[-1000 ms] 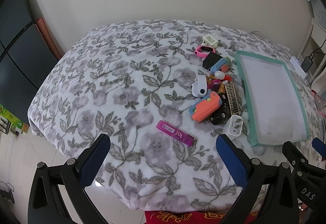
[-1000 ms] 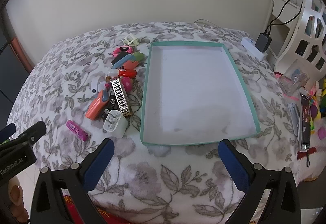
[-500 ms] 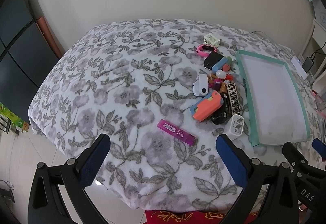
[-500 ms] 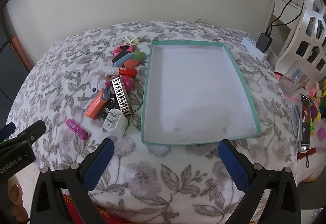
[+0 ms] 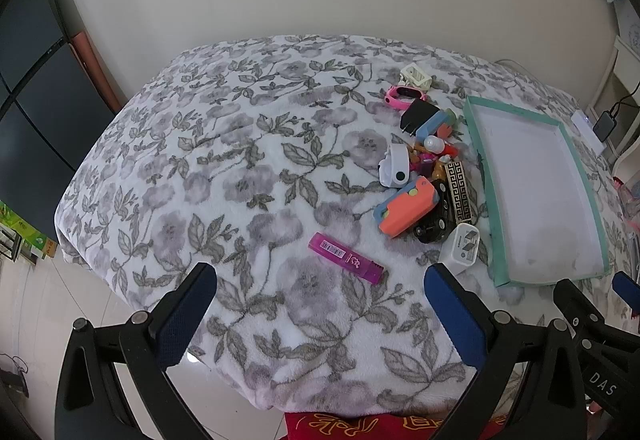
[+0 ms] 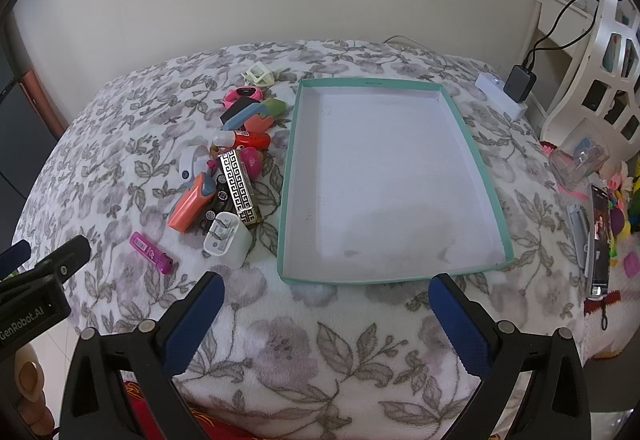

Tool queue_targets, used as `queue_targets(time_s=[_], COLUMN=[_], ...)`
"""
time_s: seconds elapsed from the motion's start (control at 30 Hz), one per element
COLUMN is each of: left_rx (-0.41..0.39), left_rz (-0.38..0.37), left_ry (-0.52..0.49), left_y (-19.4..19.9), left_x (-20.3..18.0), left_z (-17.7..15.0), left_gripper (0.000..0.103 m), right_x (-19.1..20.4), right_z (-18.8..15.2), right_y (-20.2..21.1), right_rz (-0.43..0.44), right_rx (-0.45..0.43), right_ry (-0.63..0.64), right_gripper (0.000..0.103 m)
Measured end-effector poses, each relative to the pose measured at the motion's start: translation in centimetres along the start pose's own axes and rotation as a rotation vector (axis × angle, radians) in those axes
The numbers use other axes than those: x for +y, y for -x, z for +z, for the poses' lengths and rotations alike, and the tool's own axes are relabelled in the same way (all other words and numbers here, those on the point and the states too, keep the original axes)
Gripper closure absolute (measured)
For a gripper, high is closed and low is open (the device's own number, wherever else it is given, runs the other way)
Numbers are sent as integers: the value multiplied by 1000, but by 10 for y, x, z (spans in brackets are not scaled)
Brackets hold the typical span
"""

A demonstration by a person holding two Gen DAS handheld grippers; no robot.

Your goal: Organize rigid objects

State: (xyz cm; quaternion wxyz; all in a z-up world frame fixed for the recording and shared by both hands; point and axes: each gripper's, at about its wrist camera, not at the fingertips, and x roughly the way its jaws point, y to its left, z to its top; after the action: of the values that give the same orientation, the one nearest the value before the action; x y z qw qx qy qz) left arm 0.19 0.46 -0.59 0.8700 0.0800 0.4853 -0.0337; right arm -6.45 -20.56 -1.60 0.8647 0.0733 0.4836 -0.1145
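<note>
Left gripper [image 5: 320, 298]: we hold it spread wide above the near edge of the table, its blue-padded fingers [image 5: 186, 314] gripping nothing and touching nothing.
Right gripper [image 6: 326, 314]: we hold this one spread just as wide, nothing between its fingers [image 6: 460, 324], hanging over the blanket just in front of the tray.
Tray [image 6: 486, 175]: a shallow rectangular box with a teal rim and a plain white floor, smooth, with nothing in it; it lies flat on the right half of the table.
Blanket [image 5: 224, 167]: soft fleece, white with grey flowers and leaves, draped over the whole table.
Pile [image 5: 424, 175]: the small hard things lie heaped just left of the tray, many touching one another.
Purple lighter [image 5: 346, 258]: a slim translucent bar with a barcode label, lying alone, nearest our left gripper and apart from the heap.
White charger [image 6: 228, 240]: a rounded glossy plastic cube at the near end of the heap, close beside the tray rim.
Orange case [image 5: 408, 205]: a blocky piece with blue trim, resting against a black toy car [image 5: 434, 226].
Patterned bar [image 6: 238, 185]: a long block with a black-and-silver key pattern.
Pink watch [image 5: 402, 95]: a round band at the far end, near a cream plastic frame [image 5: 416, 77].
</note>
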Motion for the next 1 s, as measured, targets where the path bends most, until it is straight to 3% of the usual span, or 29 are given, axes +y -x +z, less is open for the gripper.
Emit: queue_targets(time_s=[1.0], left_rx=[0], left_rz=[-2], left_ry=[0], left_y=[0], left_x=[0], left_z=[1], left_gripper=[0], right_x=[1], right_z=[-4], right_y=[-2], right_rz=[5], right_rx=[7], right_ry=[-2], right_gripper=[0])
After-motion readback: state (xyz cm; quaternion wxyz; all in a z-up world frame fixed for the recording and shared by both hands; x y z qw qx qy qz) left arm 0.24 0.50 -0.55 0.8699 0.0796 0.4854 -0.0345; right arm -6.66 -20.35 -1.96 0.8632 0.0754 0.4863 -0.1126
